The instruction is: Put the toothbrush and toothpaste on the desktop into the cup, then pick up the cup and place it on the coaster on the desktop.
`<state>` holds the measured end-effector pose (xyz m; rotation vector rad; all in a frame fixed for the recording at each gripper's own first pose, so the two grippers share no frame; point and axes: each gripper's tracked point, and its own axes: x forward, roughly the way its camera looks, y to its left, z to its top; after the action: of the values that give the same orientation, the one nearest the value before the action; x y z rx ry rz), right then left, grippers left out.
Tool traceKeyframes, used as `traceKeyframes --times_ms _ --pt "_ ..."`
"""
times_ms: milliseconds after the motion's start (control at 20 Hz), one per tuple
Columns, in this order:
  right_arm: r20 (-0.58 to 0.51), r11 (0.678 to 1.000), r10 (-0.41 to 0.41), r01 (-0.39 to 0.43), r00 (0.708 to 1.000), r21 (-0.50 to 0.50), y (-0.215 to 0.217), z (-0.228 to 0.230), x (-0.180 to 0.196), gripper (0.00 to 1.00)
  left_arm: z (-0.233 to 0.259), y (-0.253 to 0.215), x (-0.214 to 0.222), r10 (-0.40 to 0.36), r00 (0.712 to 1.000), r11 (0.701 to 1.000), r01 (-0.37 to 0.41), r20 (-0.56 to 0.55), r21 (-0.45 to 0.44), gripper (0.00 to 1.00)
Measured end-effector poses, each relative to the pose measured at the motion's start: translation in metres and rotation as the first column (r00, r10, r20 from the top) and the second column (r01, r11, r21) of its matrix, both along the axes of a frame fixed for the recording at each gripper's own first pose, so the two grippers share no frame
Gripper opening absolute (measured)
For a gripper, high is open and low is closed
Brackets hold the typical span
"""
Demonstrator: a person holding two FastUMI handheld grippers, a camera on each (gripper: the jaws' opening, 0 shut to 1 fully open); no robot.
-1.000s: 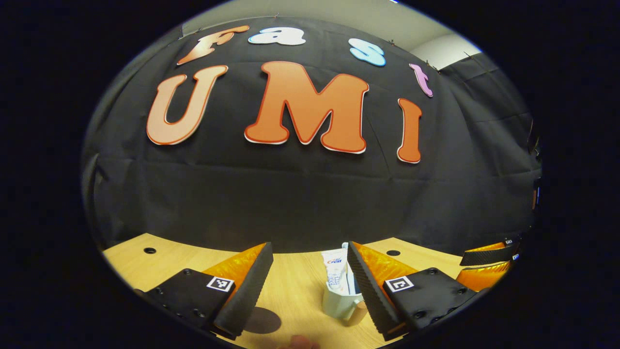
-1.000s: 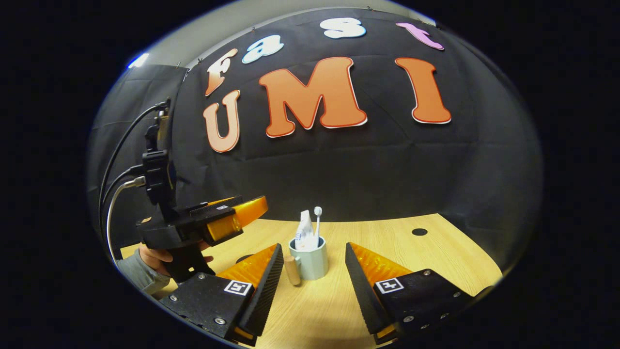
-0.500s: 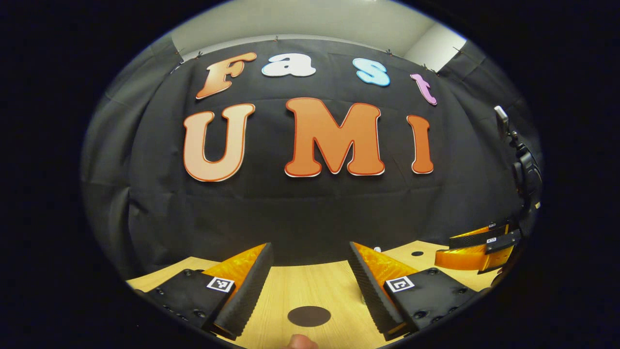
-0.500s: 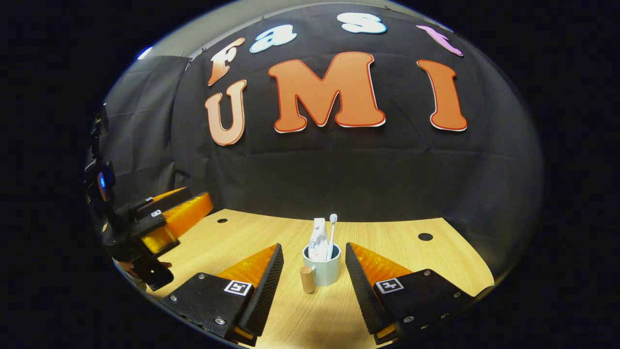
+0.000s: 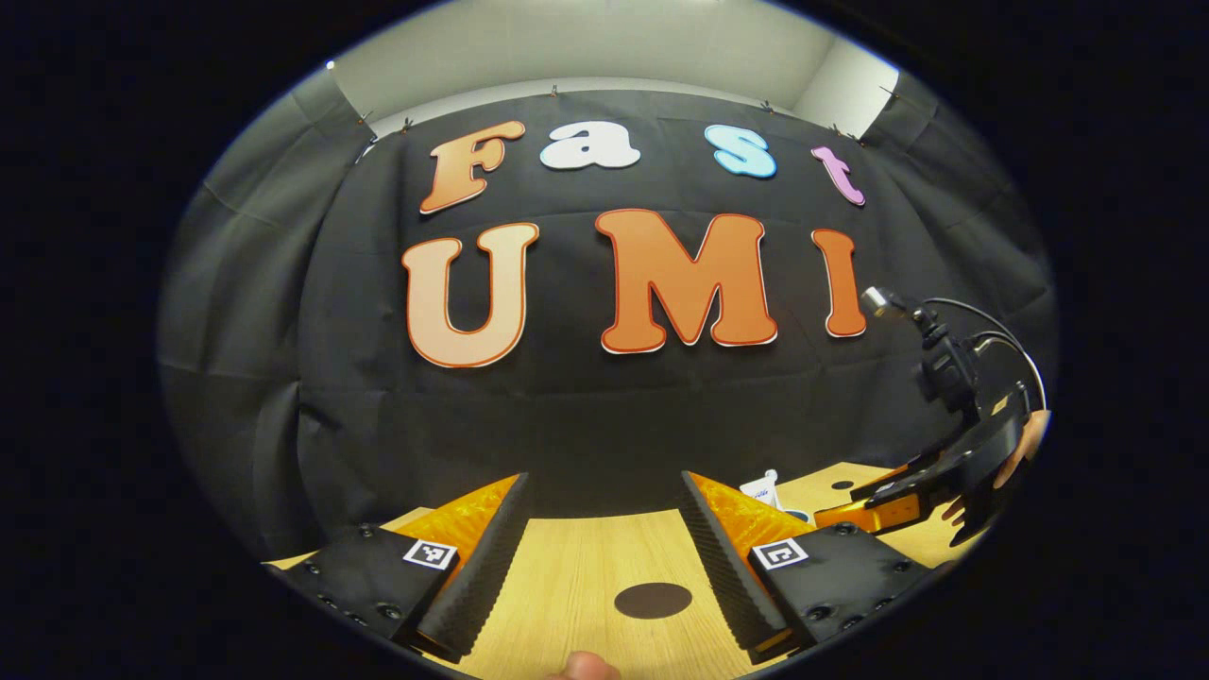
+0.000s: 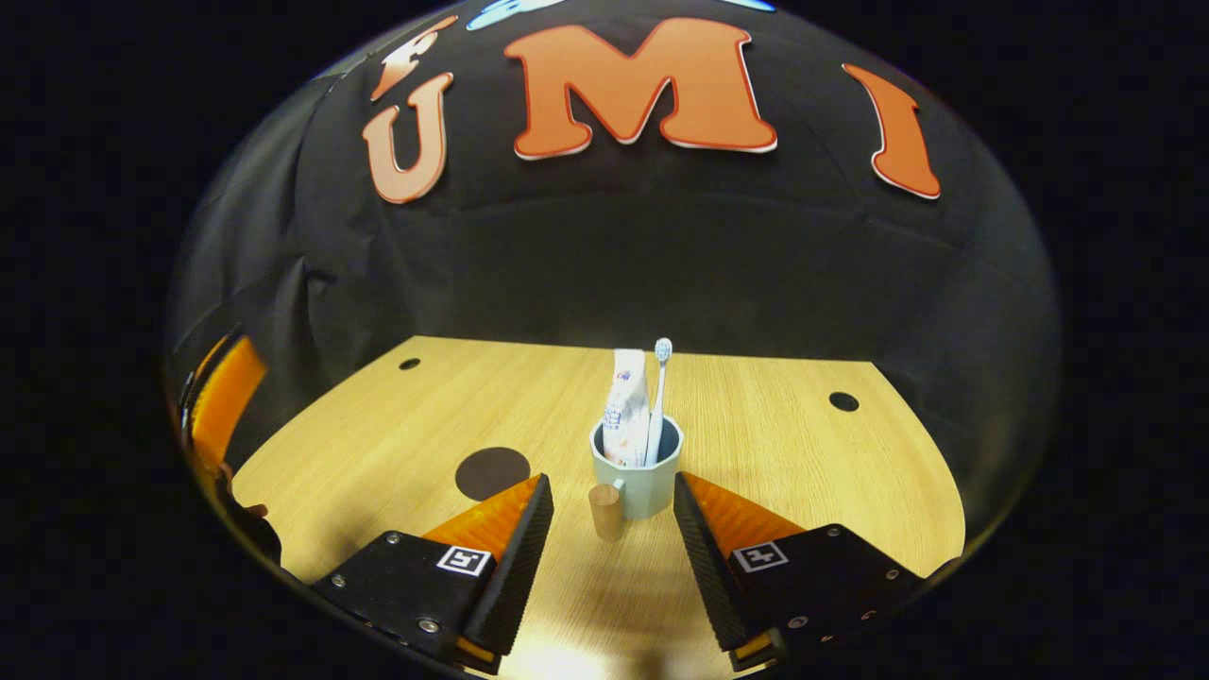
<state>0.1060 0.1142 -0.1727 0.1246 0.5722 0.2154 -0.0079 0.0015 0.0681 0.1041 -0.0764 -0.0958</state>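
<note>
The pale green ceramic cup (image 6: 640, 469), holding the white toothbrush (image 6: 658, 397) and toothpaste tube (image 6: 626, 408), stood upright just ahead of the spread, empty right gripper (image 6: 604, 534); the dark round coaster (image 6: 492, 472) lay to its left

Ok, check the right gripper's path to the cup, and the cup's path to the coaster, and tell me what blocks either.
Nothing visible blocks either. The right gripper is open with the cup and its wooden handle just ahead between its fingers. Only bare desktop lies between the cup and the coaster to its left.
</note>
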Motion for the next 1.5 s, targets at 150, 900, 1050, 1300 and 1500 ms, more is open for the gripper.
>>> traceKeyframes --times_ms 150,900,1050,1300,1500 --pt "-0.097 1.0 -0.023 0.021 0.995 -0.017 0.006 -0.017 0.012 0.78 0.01 0.01 -0.013 0.021 0.999 1.0 -0.021 0.043 -0.006 0.98" --pt "-0.372 0.986 -0.134 0.085 0.919 -0.145 0.011 -0.088 0.041 0.72 -0.002 0.044 -0.023 0.083 0.996 0.996 -0.083 0.028 -0.023 0.97" --pt "-0.403 0.988 -0.132 0.089 0.906 -0.124 0.012 -0.09 0.039 0.65 -0.011 0.044 -0.023 0.079 0.997 0.996 -0.079 0.005 -0.034 0.98" --pt "-0.449 0.991 -0.121 0.083 0.886 -0.103 0.004 -0.098 0.035 0.27 -0.018 0.049 -0.024 0.093 0.996 0.995 -0.094 -0.014 -0.029 0.98" --pt "-0.44 0.991 -0.121 0.084 0.89 -0.102 0.01 -0.096 0.032 0.23 -0.022 0.049 -0.027 0.096 0.995 0.995 -0.096 -0.03 -0.033 0.98"
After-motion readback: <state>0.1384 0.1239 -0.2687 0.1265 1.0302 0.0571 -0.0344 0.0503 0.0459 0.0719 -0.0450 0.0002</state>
